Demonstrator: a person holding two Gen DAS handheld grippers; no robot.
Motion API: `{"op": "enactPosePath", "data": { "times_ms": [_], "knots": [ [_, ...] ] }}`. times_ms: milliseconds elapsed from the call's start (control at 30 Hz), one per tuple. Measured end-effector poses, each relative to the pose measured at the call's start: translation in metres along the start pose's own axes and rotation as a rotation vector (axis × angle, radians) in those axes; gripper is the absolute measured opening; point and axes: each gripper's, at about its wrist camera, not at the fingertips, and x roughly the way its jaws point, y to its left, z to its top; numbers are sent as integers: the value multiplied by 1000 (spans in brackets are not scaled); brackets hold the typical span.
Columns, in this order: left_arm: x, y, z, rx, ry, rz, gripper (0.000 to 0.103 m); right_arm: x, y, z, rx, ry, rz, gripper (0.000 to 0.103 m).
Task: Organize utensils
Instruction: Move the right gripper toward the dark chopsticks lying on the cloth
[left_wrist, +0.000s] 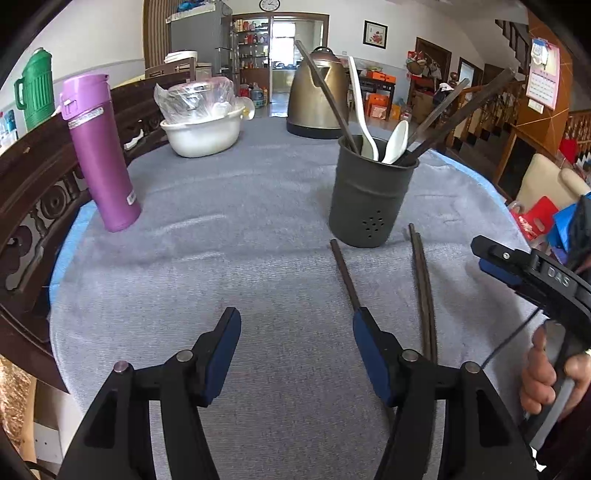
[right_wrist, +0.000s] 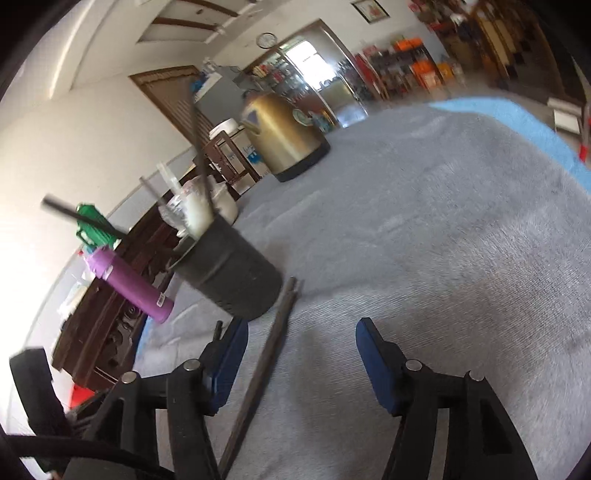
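Grippers (left_wrist: 295, 345) agape; chopsticks (left_wrist: 423, 288) lengthwise toward holder (left_wrist: 369, 199)

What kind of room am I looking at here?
Most likely a lived-in home's dining or living area. A cloth-covered table holds a dark metal utensil holder of chopsticks and white spoons, a brass-coloured electric kettle and a purple flask; a pantry doorway lies beyond.

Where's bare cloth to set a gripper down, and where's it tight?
Free: the wide cloth between the purple bottle and the utensil holder, and the stretch right of the holder in the right wrist view. Tight: just in front of the holder, where loose chopsticks lie.
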Motion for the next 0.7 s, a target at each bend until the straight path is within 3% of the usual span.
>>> {"op": "enactPosePath", "data": {
  "times_ms": [133, 467, 633, 700],
  "knots": [
    [-2, 2, 3, 23, 1, 87, 67, -3, 21, -1, -53, -8, -13, 65],
    [3, 7, 6, 28, 71, 206, 67, -3, 51, -4, -129, 11, -109, 63],
    [9, 8, 5, 26, 96, 209, 67, 5, 57, -3, -140, 45, -125, 43],
    [10, 8, 5, 30, 100, 210, 67, 10, 57, -3, -131, 67, -127, 40]
  ]
}}
